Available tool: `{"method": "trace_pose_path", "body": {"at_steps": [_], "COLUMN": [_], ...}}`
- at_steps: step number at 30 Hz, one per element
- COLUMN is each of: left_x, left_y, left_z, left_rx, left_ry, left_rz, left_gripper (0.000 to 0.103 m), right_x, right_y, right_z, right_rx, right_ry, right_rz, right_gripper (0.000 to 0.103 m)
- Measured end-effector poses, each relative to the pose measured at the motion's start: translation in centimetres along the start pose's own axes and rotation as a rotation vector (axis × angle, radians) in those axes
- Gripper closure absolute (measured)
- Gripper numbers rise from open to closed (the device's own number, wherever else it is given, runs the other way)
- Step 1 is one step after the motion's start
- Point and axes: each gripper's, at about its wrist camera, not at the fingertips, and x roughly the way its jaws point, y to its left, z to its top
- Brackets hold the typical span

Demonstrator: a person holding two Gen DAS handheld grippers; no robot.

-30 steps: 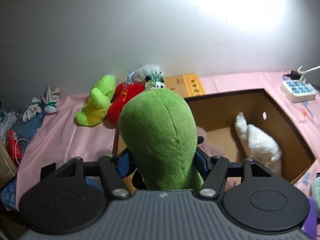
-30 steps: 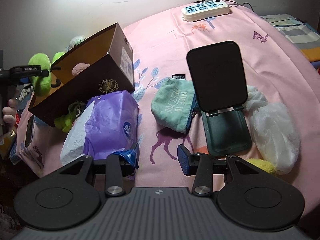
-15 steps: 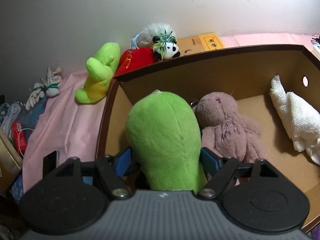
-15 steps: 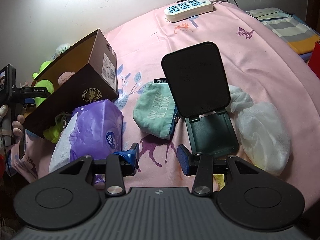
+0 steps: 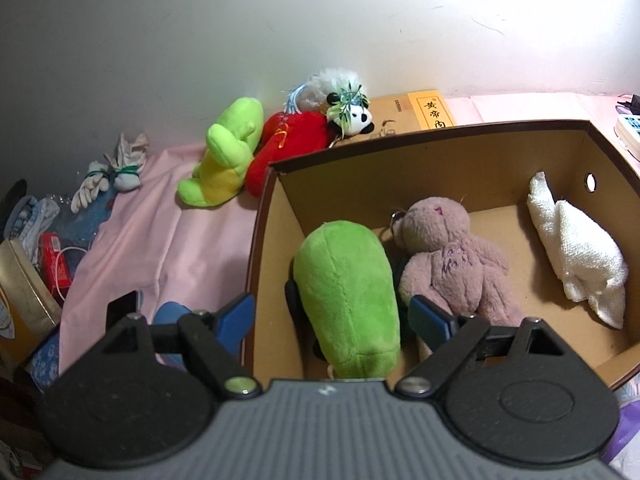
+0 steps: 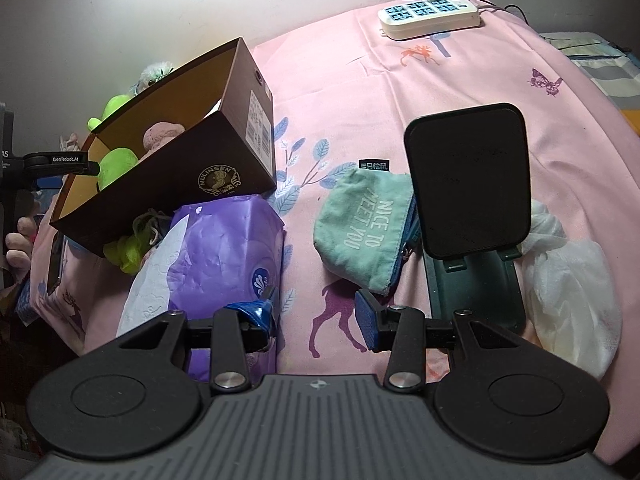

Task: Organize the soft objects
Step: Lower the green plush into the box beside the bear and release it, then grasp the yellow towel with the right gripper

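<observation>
Your left hand-held gripper (image 5: 331, 318) is spreading, jaws clear of the green plush (image 5: 347, 296) lying lengthwise between them, inside the box (image 5: 440, 136).

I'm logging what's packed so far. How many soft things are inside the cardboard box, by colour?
In the cardboard box, left wrist view:
Green: 1, the green plush
Mauve: 1, the mauve teddy bear
White: 1, the white towel
Total: 3

Pretty clearly someone's bedroom at home: a bed with a pink sheet (image 6: 460, 80) printed with deer and butterflies, pushed against a plain white wall (image 5: 280, 32). Plush toys (image 5: 224, 160) sit along the wall edge (power strip (image 6: 430, 16) too).
</observation>
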Motion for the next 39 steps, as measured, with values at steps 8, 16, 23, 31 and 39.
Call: {"method": "trace_pose_path", "body": {"at_steps": [8,16,23,31,39], "left_x": [-4.9,-9.5,-10.6,-12.4,-13.8], "left_y": [1.4,0.4,-1.0,-4.5,-8.9], "left_z": [-2.7,-8.8,-11.9,-10.6,-9.9], "left_rx": [-0.066,-0.095,-0.124,-0.097,-0.018], "left_ry": [-0.035,-0.041,0.002,-0.059,-0.066], "left_rz": [-0.079,-0.247,-0.357,-0.496,-0.567], "left_gripper": [0.013,0.013,0.013,0.012,0.012], "right_x": [0.2,-1.7,-5.0,-7.7,-6.3], "right_y": [1.1,-0.3,-3.6,-9.0,-11.4], "right_z": [0.1,-0.5,-2.0,-5.4,-8.2], "right_rx": [-0.04,-0.039,0.013,0.178,0.339], "right_ry": [0.01,-0.006,-0.038,-0.014,0.035], "right_rz": [0.025,-0.006,-0.099,-0.224,-0.148], "right_gripper": [0.078,0.078,0.077,0.077,0.077]}}
